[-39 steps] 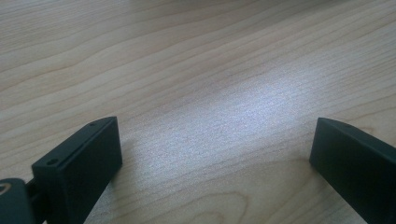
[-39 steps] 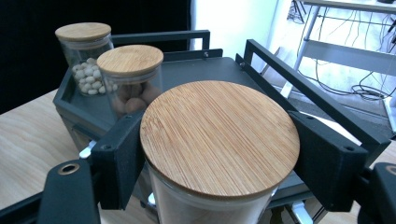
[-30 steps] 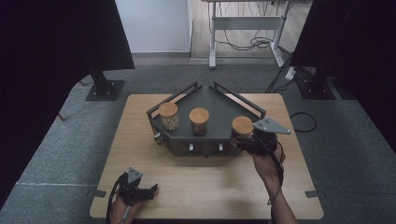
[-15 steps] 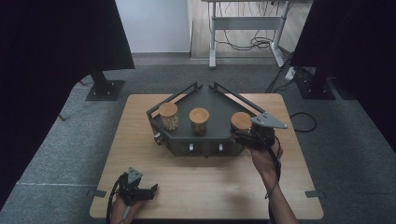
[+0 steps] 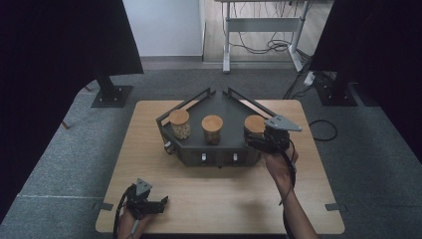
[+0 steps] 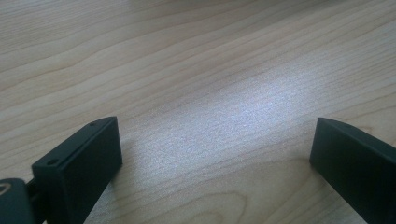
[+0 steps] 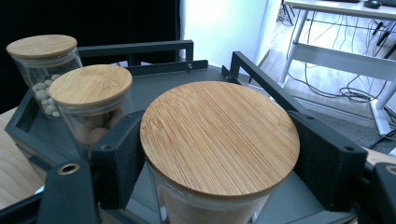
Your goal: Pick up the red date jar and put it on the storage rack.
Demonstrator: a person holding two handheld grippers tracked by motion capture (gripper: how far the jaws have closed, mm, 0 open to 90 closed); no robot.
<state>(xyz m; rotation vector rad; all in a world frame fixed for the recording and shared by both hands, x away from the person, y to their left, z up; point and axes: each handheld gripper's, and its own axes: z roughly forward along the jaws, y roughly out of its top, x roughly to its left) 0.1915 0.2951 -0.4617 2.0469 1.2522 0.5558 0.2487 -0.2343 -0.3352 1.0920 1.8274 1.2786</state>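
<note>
The right gripper [image 5: 255, 141] is clamped on the right jar [image 7: 219, 140], its black jaws pressed against the glass on either side just under the bamboo lid [image 7: 219, 137]. That jar stands at the right end of the dark tray [image 5: 219, 154] on the wooden table [image 5: 219, 199], with the middle jar [image 5: 212, 128] near it on the left and the left jar [image 5: 179, 123] at the tray's far left end. The left gripper [image 5: 160, 204] rests low at the table's near left corner, well apart from the tray, its jaws spread wide with nothing between them over bare wood.
</note>
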